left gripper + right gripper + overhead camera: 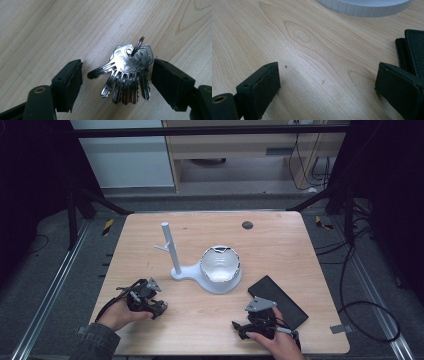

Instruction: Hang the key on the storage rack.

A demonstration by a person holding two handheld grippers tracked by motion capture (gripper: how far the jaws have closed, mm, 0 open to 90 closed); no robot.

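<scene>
While both grippers gape empty | left gripper [117,82] straddles keys [126,72] | pale wood table [280,240]

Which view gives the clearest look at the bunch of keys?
The left gripper view: the bunch of keys lies on the wooden table between the open jaws of the left gripper, each blade and the ring distinct. In the high view, that gripper covers the spot.

Lab or test rig: wooden bench [280,245] inside black frame [210,130], grey carpet floor [45,270], floor rails [55,290], loose cables [360,285], hazard tape [107,226], cabinet [250,150] behind.
</scene>
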